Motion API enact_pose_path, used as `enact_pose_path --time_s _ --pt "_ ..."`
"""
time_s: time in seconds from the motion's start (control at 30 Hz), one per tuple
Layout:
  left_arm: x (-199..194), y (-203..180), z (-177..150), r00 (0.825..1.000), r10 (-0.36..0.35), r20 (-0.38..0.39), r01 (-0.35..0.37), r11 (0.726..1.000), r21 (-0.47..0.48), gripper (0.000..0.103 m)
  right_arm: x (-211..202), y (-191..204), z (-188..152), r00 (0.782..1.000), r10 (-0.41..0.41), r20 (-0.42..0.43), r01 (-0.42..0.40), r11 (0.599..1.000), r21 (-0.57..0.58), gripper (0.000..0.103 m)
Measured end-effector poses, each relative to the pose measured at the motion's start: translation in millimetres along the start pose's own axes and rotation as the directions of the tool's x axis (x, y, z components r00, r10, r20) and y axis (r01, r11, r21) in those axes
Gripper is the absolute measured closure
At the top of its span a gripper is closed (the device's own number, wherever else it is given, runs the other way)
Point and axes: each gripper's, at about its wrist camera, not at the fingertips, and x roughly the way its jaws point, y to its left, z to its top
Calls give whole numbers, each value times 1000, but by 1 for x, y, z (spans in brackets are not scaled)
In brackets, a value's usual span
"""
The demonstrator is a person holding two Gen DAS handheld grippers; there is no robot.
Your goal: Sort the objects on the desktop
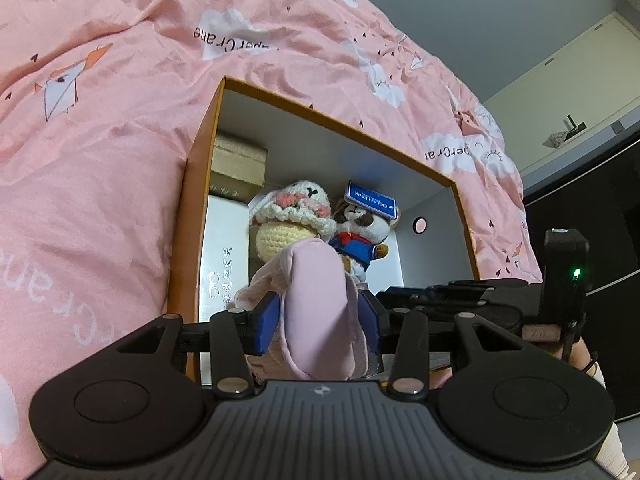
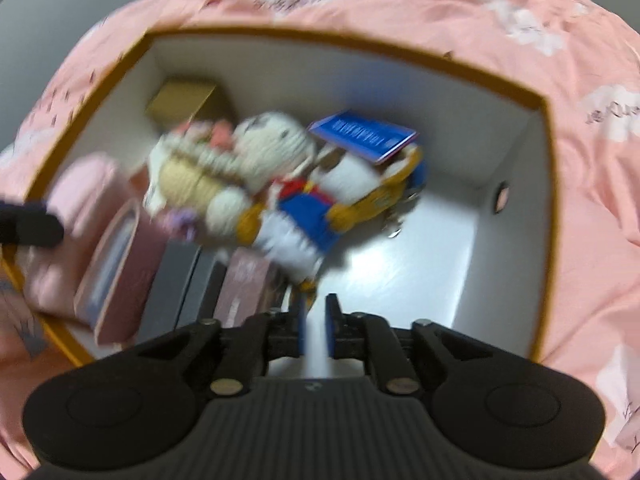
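The orange-rimmed box (image 1: 200, 152) already holds two plush toys (image 2: 280, 184) and small cartons; the left claw (image 1: 318, 320) grips a pink pouch (image 1: 316, 300) above it (not yet released); the right claw (image 2: 314, 330), narrowly parted, holds nothing.

Orange-rimmed white box (image 1: 456, 184), pink cloud-printed quilt (image 1: 120, 80), pale pink pouch (image 1: 316, 304), blue card (image 2: 362, 134).

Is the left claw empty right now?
No, the left claw has its blue pads pressed on either side of a soft pink pouch, held over the orange-rimmed box.
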Motion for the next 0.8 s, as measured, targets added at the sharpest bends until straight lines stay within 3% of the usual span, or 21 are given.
enact_pose_path --time_s 0.07,0.13,0.23,0.4,0.53,0.6,0.67,0.8 --pt "-7 -2 -2 1000 8 27 -8 1000 17 54 -10 -8 1 999 3 35 -4 1000 28 87" --pt "-15 -9 -6 997 21 70 -25 998 59 54 -21 -5 -2 996 -8 88 6 1000 27 77" --pt "-30 -21 -14 990 22 142 -40 991 126 54 -39 -1 3 980 -40 196 37 999 20 72" --pt "-56 -48 -38 968 2 252 -72 960 271 54 -85 12 -36 913 -57 404 52 998 24 67" --pt "-76 -74 -70 947 -60 316 -82 904 419 54 -108 24 -65 881 -25 472 32 999 -7 67" --pt "-78 -85 -85 950 -79 301 -81 872 483 54 -117 29 -80 873 -28 487 44 999 -22 67" --pt "-75 -92 -98 965 -93 246 -53 848 527 54 -121 34 -94 873 -33 486 65 997 -49 67" --pt "-51 -93 -120 995 -55 79 2 834 551 54 -114 34 -121 911 -65 407 84 996 -31 68"
